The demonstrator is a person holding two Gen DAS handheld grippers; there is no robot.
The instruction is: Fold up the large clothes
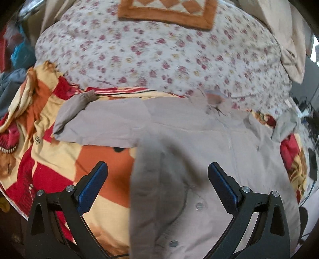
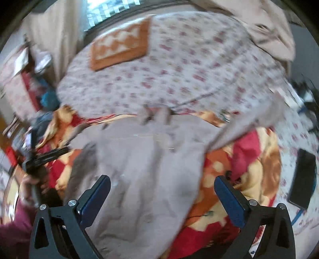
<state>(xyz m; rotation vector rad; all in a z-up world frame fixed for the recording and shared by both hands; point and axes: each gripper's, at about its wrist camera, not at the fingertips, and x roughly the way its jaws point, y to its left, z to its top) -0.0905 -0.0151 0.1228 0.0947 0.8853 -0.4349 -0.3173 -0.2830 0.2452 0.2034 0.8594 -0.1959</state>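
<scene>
A large grey button-front shirt (image 1: 199,143) lies spread on a red, orange and cream blanket (image 1: 59,159) on a bed. One sleeve (image 1: 79,119) stretches to the left. My left gripper (image 1: 157,171) is open above the shirt's lower left edge, holding nothing. In the right wrist view the same shirt (image 2: 143,159) is blurred, with a sleeve (image 2: 249,127) running up to the right. My right gripper (image 2: 162,185) is open above the shirt's lower part, holding nothing. The left gripper (image 2: 41,157) shows at the far left of that view.
A floral bedsheet (image 1: 159,59) covers the bed beyond the blanket, with an orange patterned cushion (image 1: 167,10) at the far end. A dark phone (image 2: 303,179) lies at the right. Cables (image 1: 307,111) sit by the bed's right edge. Piled clothes (image 1: 18,57) lie at the left.
</scene>
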